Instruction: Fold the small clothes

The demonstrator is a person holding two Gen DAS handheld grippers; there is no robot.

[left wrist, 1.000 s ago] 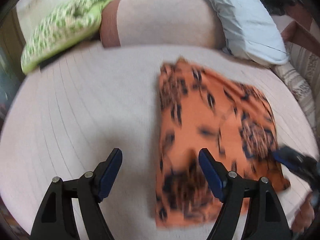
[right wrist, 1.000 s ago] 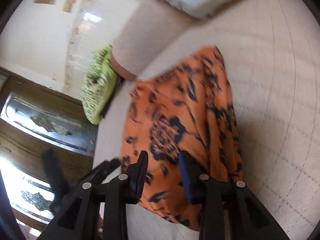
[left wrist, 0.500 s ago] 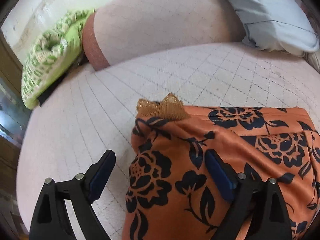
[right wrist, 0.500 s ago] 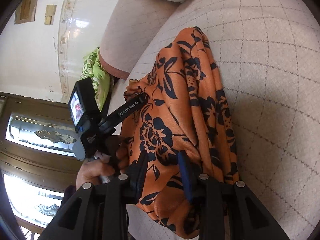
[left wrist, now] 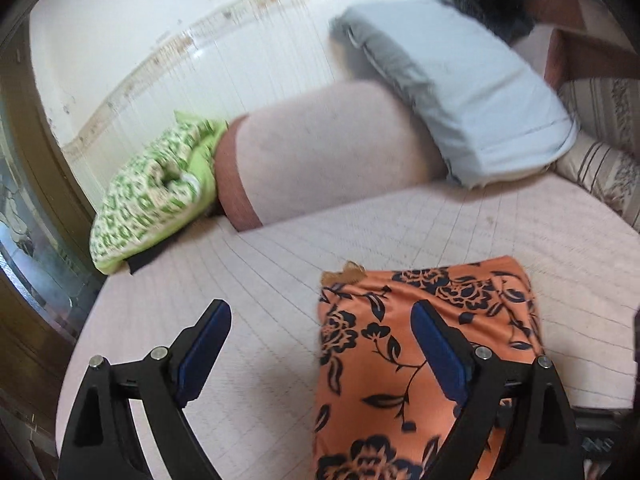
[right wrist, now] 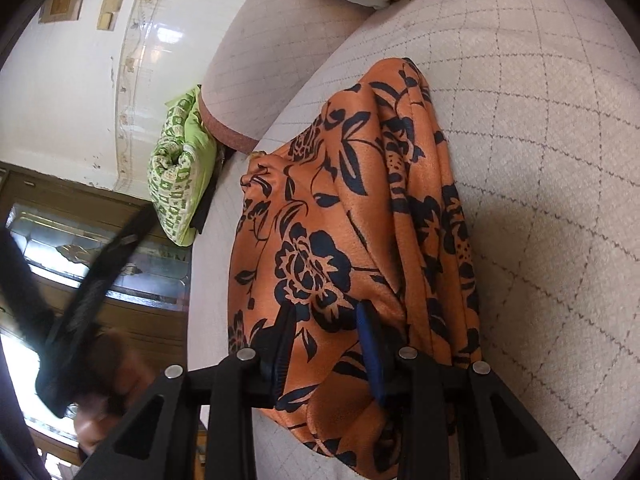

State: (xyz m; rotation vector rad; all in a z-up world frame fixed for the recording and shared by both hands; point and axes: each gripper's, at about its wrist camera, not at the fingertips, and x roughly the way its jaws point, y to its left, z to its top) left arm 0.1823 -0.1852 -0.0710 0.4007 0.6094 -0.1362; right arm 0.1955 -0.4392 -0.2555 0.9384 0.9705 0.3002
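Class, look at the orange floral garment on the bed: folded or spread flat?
Folded: the orange garment lies doubled, layered edges stacked along one side.

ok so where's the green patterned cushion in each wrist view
Left wrist: green patterned cushion at left of centre, against the end of the pink bolster.
Right wrist: the cushion sits left of centre, beyond the orange floral garment.
Shared landmark: the pink bolster touching the cushion.

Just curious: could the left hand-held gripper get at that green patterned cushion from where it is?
Probably yes: the left hand-held gripper is open and empty, and only bare bedcover lies between it and the green cushion.
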